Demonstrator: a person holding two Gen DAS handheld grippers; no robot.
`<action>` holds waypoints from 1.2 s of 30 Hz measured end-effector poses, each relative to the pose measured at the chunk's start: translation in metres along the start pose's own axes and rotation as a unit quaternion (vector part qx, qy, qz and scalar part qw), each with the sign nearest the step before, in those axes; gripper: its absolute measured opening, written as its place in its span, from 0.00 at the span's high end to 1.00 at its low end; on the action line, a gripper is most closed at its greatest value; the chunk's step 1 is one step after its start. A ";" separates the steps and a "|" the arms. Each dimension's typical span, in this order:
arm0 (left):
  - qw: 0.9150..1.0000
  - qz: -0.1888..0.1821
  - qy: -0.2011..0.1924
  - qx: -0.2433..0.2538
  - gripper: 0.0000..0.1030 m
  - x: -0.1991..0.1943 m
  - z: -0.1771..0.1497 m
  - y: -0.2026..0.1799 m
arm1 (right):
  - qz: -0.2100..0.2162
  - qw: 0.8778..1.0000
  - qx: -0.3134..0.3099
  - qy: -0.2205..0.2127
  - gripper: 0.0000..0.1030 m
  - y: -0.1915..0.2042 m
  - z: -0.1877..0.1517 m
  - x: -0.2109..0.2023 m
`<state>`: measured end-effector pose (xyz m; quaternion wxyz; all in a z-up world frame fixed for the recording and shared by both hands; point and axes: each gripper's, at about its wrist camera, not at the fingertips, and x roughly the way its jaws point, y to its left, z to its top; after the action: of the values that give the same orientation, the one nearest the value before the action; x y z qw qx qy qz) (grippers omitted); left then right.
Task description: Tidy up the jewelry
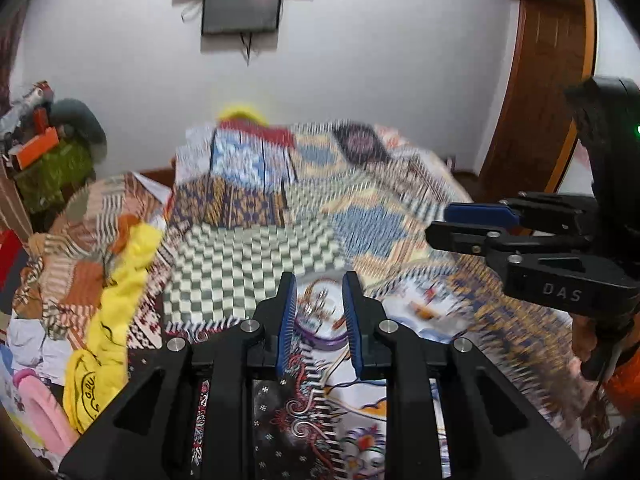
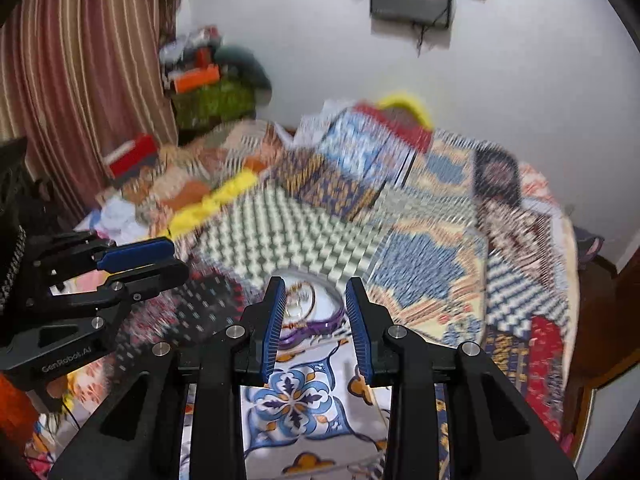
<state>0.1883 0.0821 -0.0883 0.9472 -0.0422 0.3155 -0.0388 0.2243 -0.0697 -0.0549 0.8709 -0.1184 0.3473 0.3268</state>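
Note:
A white round dish with a purple rim (image 2: 316, 330) lies on the patchwork bedspread and holds blurred jewelry, a gold ring-shaped piece (image 2: 298, 300) among them. It also shows in the left wrist view (image 1: 324, 338), with jewelry (image 1: 318, 304) in it. My left gripper (image 1: 319, 300) is open and empty, raised above the dish. My right gripper (image 2: 316, 304) is open and empty, also above the dish. Each gripper shows in the other's view, the right one (image 1: 472, 226) and the left one (image 2: 160, 260), side by side. Both views are motion-blurred.
The patchwork bedspread (image 1: 256, 248) covers the bed. A yellow cloth (image 1: 116, 308) and crumpled clothes lie on its left side. A cluttered pile with a green cloth (image 2: 216, 100) stands by striped curtains (image 2: 80, 80). A wooden door (image 1: 548, 80) is at the right.

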 end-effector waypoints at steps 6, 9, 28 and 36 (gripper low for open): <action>0.994 0.025 -0.108 0.008 0.70 -0.084 0.014 -0.024 | -0.016 0.991 0.013 -0.129 0.72 0.021 0.002 -0.100; 0.986 0.036 -0.165 0.014 0.61 -0.123 0.012 -0.039 | -0.031 0.981 0.012 -0.191 0.72 0.035 -0.004 -0.141; 0.963 0.087 -0.256 -0.014 0.03 -0.193 -0.021 -0.065 | -0.120 0.942 0.052 -0.309 0.01 0.067 -0.042 -0.201; 0.964 0.084 -0.254 -0.014 0.03 -0.192 -0.024 -0.065 | -0.115 0.945 0.053 -0.301 0.01 0.067 -0.054 -0.206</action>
<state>0.0172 0.0351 0.0137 0.9953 -0.0372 0.0678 0.0577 0.0398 -0.1427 0.0473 0.9717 -0.0073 0.0700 0.2256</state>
